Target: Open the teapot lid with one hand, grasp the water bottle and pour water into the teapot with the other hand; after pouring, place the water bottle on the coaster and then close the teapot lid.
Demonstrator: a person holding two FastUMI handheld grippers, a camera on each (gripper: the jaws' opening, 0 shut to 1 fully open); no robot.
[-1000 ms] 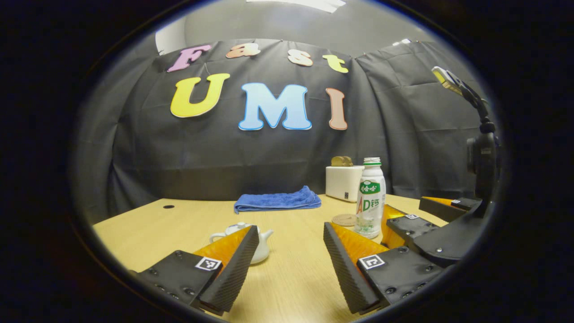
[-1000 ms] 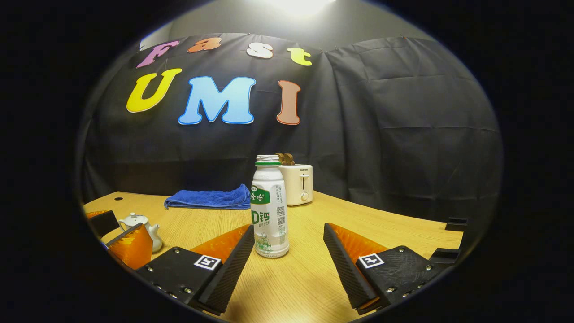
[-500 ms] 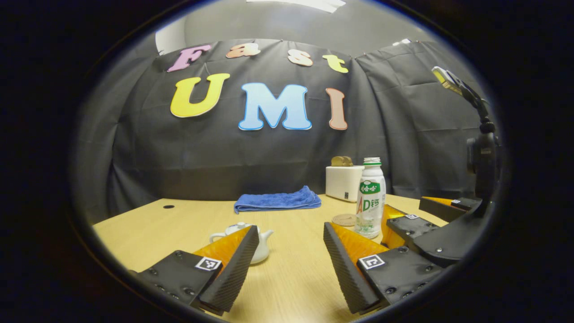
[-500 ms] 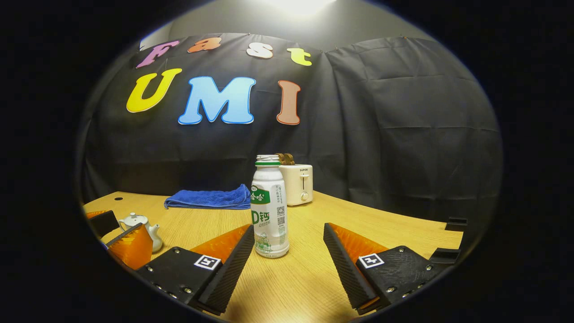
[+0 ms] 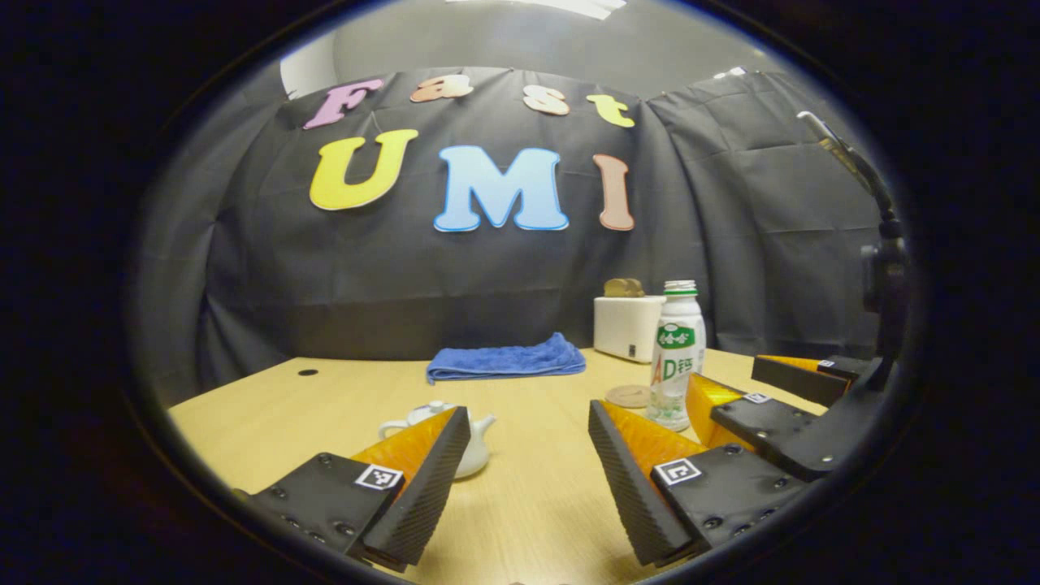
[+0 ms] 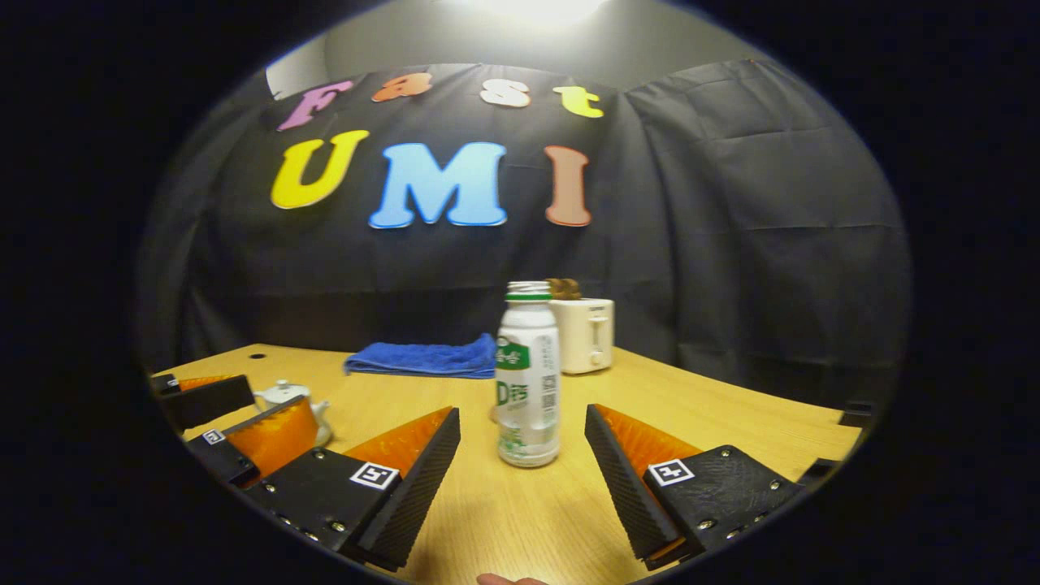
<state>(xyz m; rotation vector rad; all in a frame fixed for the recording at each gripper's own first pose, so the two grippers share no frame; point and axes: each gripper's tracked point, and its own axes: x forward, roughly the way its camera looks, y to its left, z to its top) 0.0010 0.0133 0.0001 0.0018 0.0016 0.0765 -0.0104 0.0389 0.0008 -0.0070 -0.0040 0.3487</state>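
A white teapot (image 5: 478,455) with its lid on stands on the wooden table (image 5: 325,406), partly hidden behind one finger of my left gripper (image 5: 528,414), which is open and empty. The white water bottle (image 6: 528,382) with a green label stands upright just beyond the tips of my right gripper (image 6: 522,413), in line with the gap; that gripper is open and apart from it. In the left gripper view the bottle (image 5: 676,357) stands beside a round brown coaster (image 5: 627,396), with the right gripper (image 5: 727,375) close by. The teapot (image 6: 284,394) and left gripper (image 6: 244,418) sit at the far left.
A folded blue towel (image 5: 505,361) lies at the back of the table, and a white toaster (image 5: 624,325) with bread in it stands to its right. A small dark hole (image 5: 307,372) marks the table's far left. The booth wall closes off the back.
The right gripper has shifted so that the bottle now lines up with the gap between its fingers instead of standing near one finger. The left gripper has hardly moved.
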